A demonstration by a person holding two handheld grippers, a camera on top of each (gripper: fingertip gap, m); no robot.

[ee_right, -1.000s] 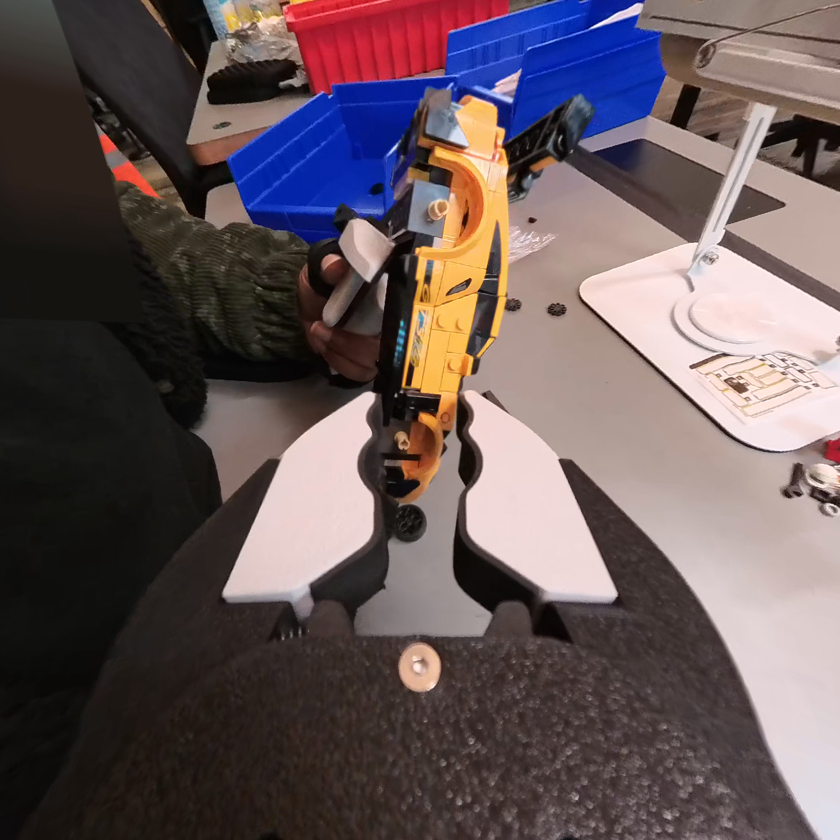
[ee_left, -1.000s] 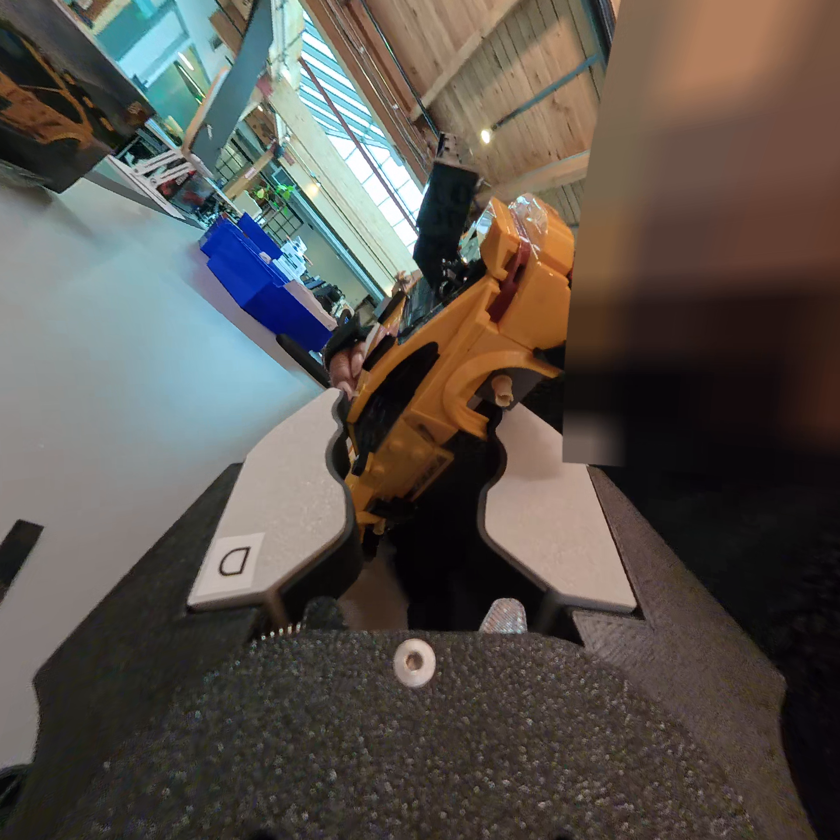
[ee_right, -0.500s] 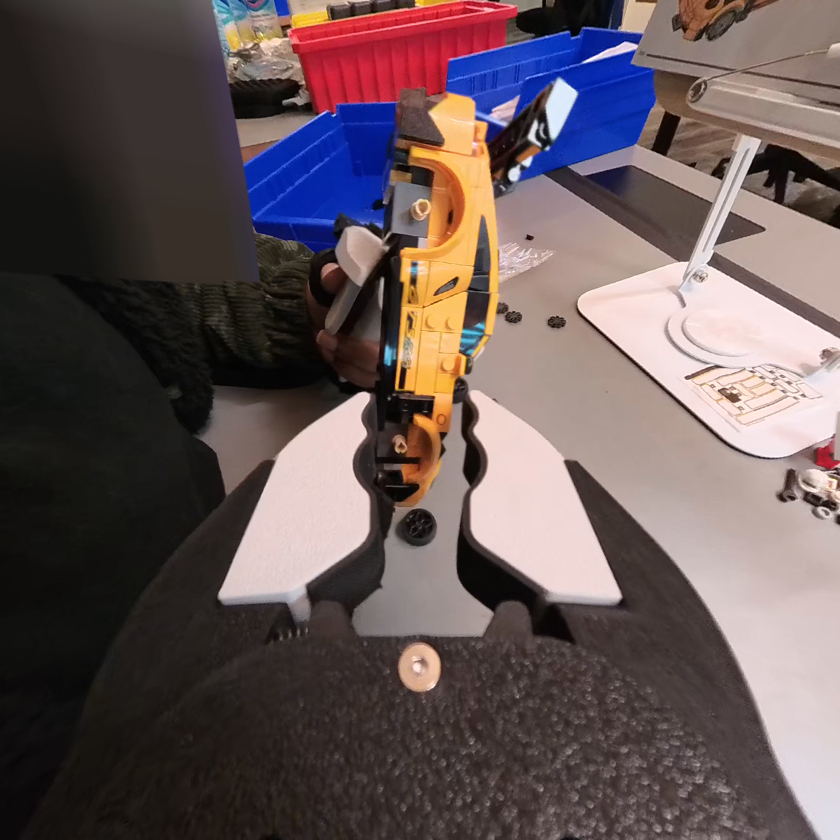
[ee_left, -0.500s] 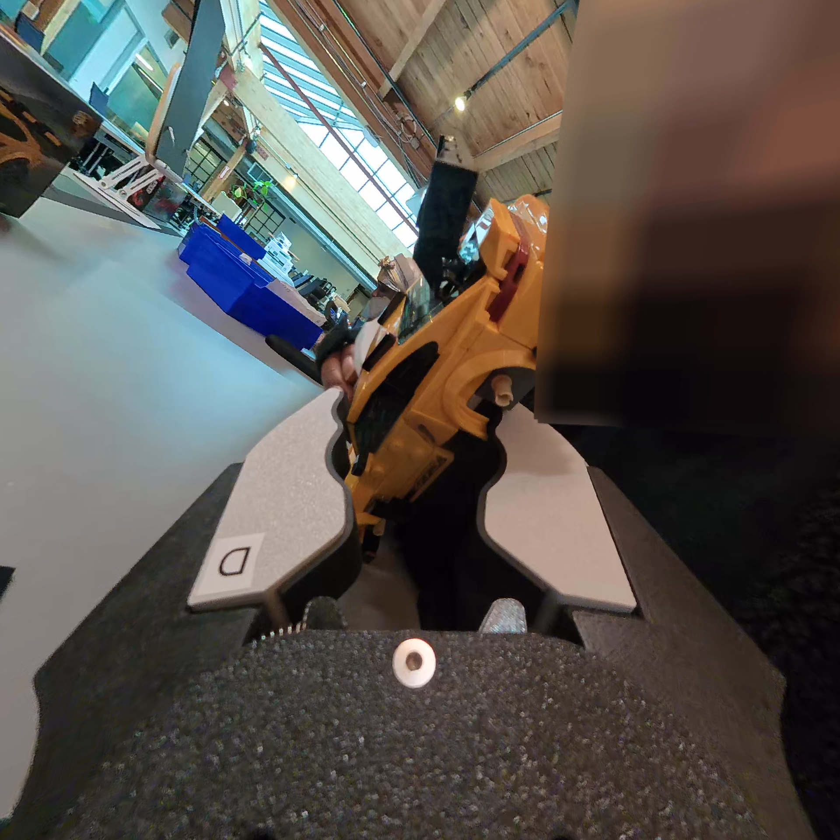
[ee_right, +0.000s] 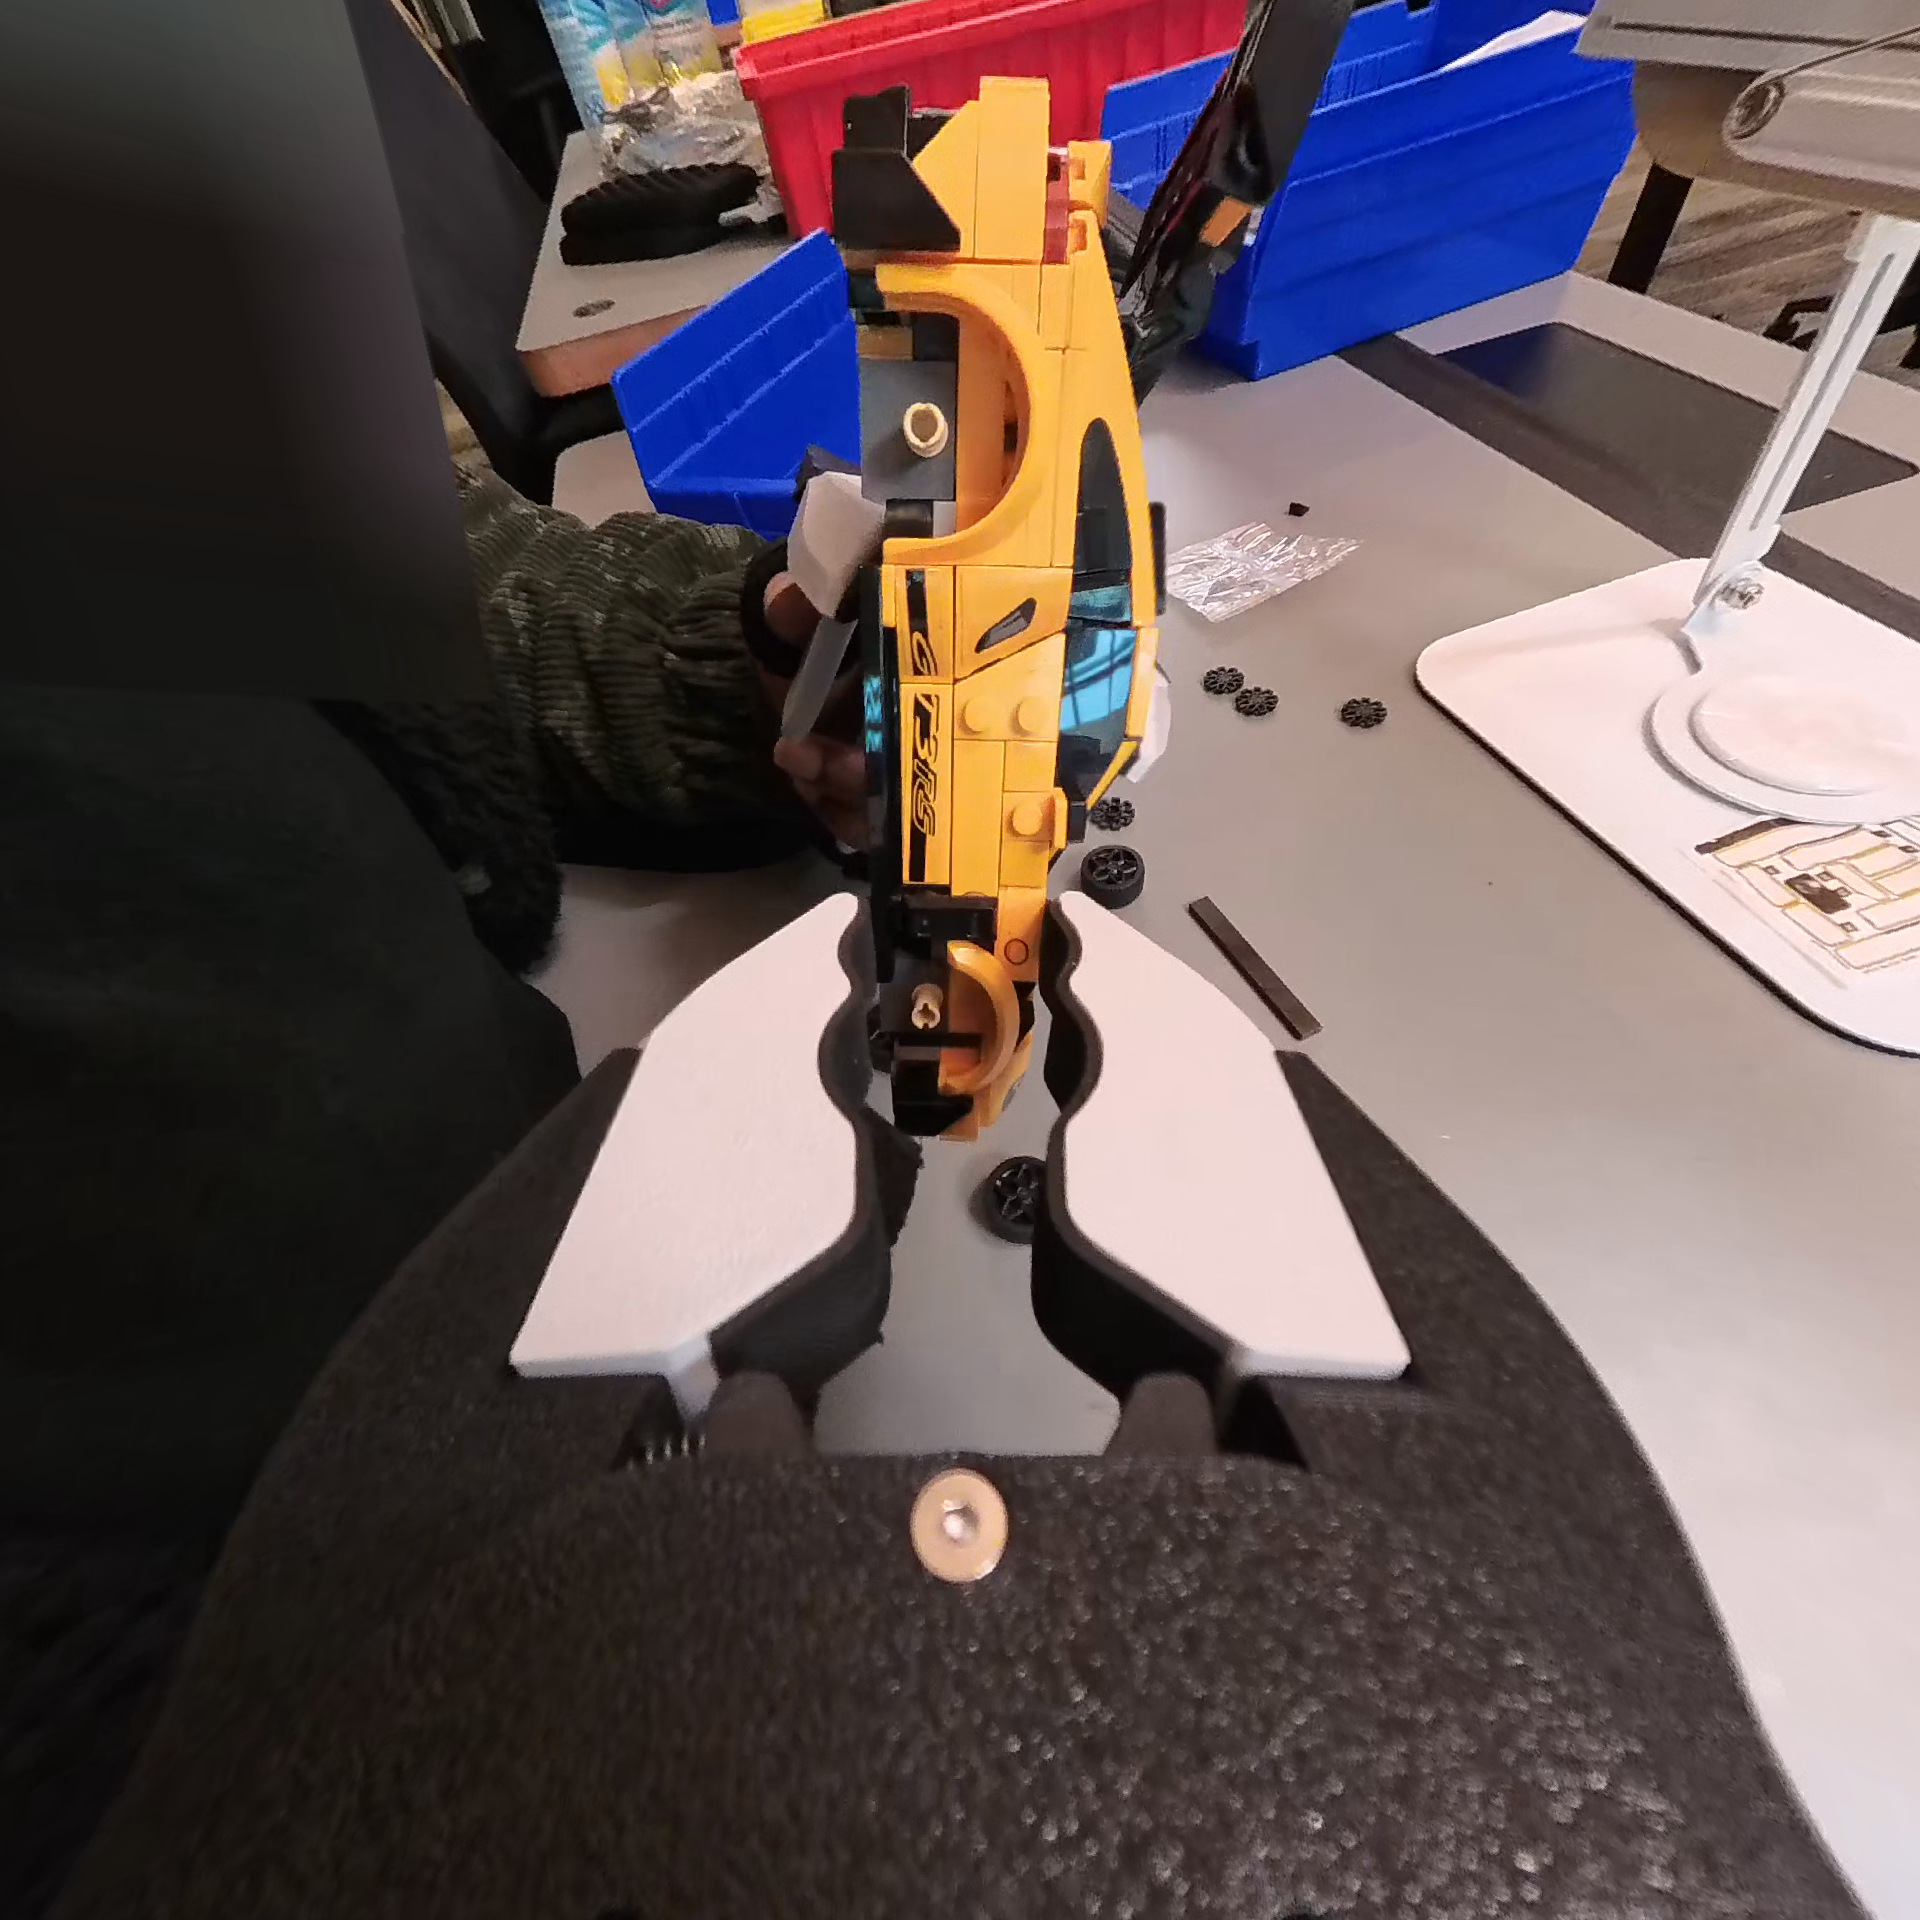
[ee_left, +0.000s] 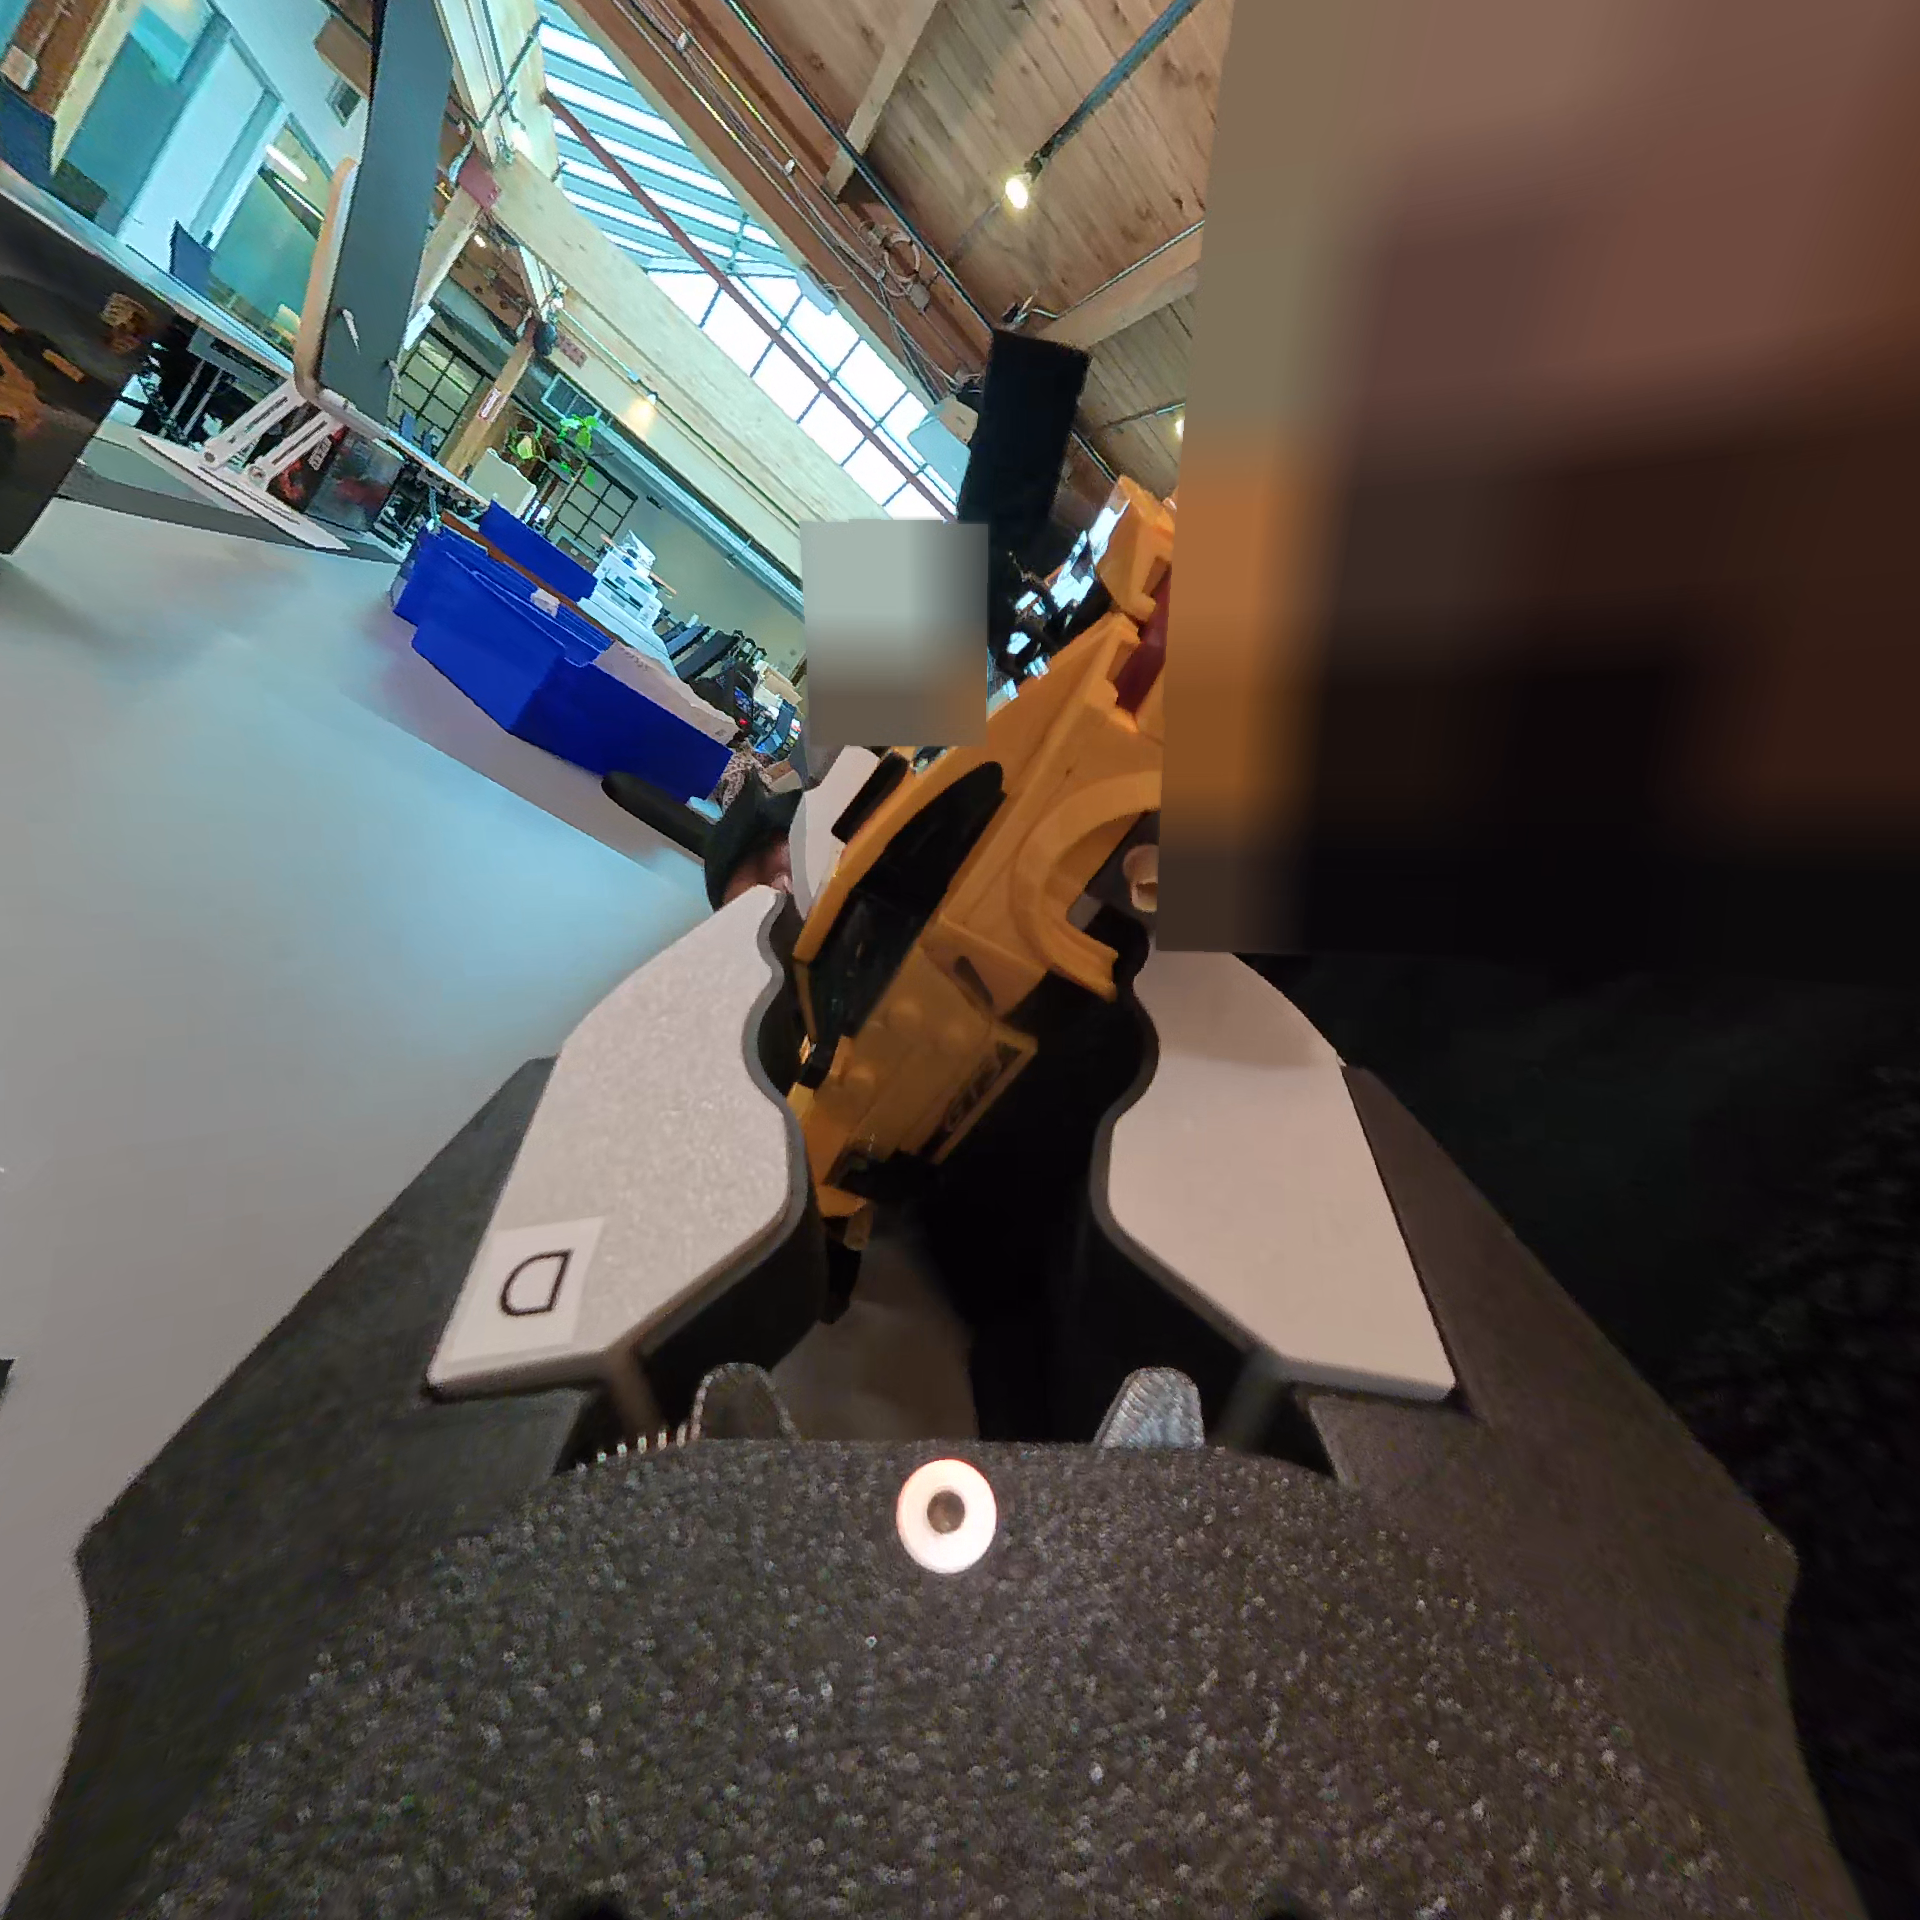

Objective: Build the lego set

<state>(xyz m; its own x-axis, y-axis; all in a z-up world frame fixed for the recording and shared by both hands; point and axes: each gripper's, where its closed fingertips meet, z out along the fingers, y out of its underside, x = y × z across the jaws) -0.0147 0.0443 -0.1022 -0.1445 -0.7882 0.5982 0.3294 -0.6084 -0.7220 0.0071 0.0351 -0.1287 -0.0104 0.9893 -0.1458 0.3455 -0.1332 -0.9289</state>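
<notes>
**Car held on end by two grippers, wheels not yet on**

The right gripper (ee_right: 951, 1023) pinches the nose of the yellow car (ee_right: 997, 582), which stands on end above the surface (ee_right: 1455, 1143). The left gripper (ee_left: 956, 997) clamps its middle, though whether both fingers bear on it is hard to tell. A twist between the two grips could split the bricks. Loose wheels (ee_right: 1013, 1195) lie just under the right gripper; a dropped car would scatter them.

yellow lego car (ee_right: 997, 644) | wheelless, on end | loose black wheels (ee_right: 1013, 1195) on table
</notes>
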